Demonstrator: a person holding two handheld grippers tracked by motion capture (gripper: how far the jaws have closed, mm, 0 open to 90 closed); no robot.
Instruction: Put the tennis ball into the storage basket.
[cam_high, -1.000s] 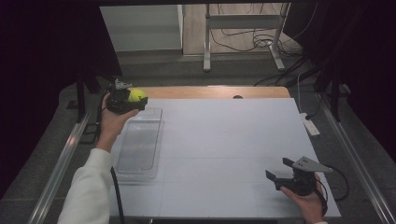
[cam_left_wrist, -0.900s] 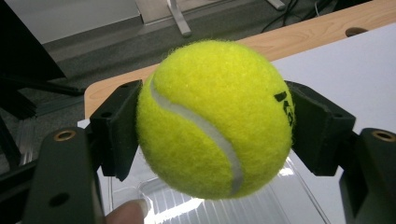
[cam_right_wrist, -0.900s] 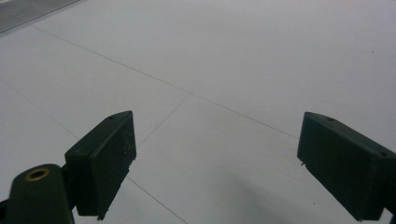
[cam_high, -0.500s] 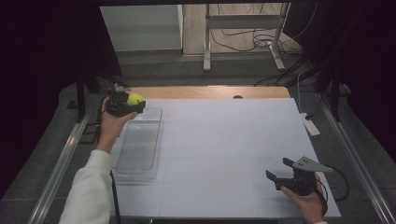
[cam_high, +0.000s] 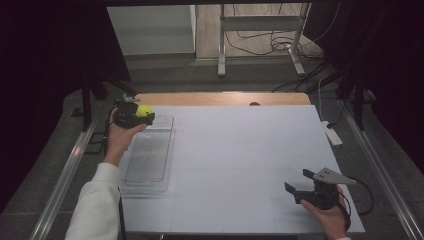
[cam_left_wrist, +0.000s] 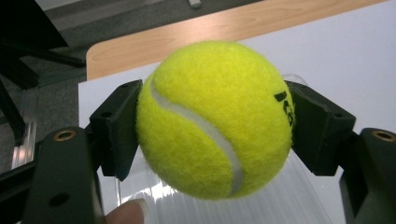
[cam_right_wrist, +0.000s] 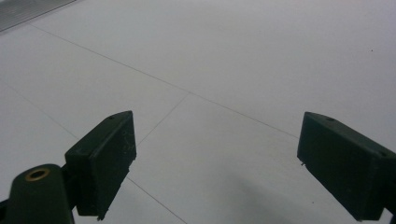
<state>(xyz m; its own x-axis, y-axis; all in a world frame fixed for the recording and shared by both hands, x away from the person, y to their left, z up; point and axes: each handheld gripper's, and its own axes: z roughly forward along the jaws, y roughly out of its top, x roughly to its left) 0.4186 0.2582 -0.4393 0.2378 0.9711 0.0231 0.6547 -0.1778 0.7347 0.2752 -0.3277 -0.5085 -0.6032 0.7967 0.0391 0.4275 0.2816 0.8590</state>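
Two tongs: left tongs (cam_left_wrist: 215, 126) clamp the tennis ball (cam_left_wrist: 215, 119), right tongs (cam_right_wrist: 215, 168) gape.

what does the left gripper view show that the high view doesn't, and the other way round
Left gripper view alone: the white curved seam and black print on the fuzzy yellow-green tennis ball, a black pad pressed to each side of it, and a fingertip at the bottom edge.

High view alone: the right hand-held gripper, jaws apart over the white table, the whole clear plastic tray, and the white sleeve.

Both: the ball clamped in the left hand-held gripper above the tray's far end, and the wooden edge strip.
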